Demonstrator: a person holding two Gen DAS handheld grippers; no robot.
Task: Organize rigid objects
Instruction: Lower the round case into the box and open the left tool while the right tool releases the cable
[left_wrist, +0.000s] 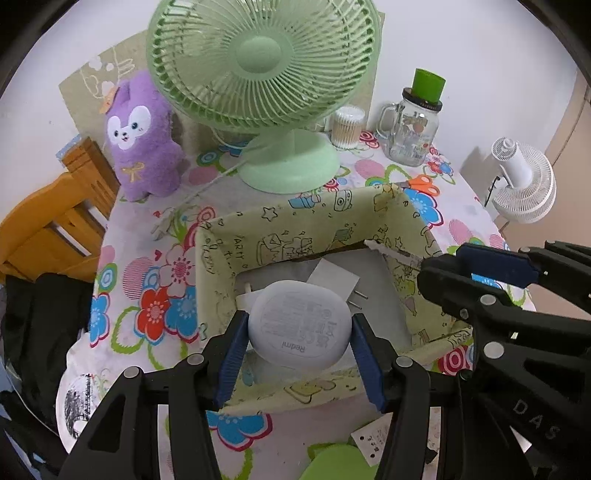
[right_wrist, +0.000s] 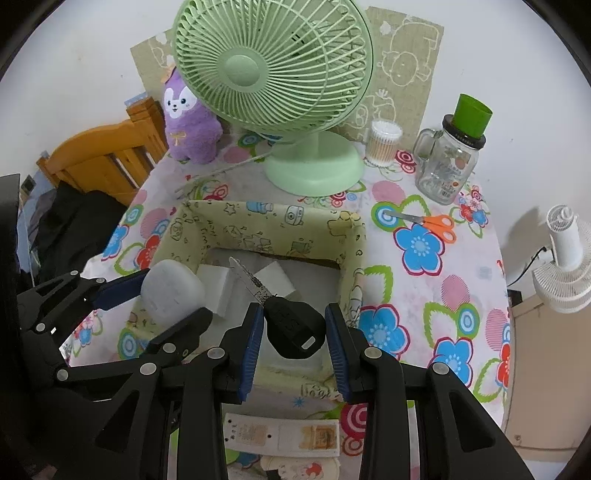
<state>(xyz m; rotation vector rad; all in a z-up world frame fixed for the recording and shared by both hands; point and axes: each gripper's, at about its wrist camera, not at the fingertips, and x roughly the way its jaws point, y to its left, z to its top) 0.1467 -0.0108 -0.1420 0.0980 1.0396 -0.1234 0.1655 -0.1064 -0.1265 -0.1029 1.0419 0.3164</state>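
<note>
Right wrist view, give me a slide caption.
Right gripper holds a black key over the fabric box.

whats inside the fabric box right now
On the floor of the fabric box lie white blocks, one with metal prongs. The white case and the key, held above it, cover part of the floor, so anything beneath them is hidden.

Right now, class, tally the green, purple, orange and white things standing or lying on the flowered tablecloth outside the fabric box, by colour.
Green: 1, the desk fan
Purple: 1, the plush toy
Orange: 1, the scissors
White: 1, the cotton swab tub
Total: 4
</note>
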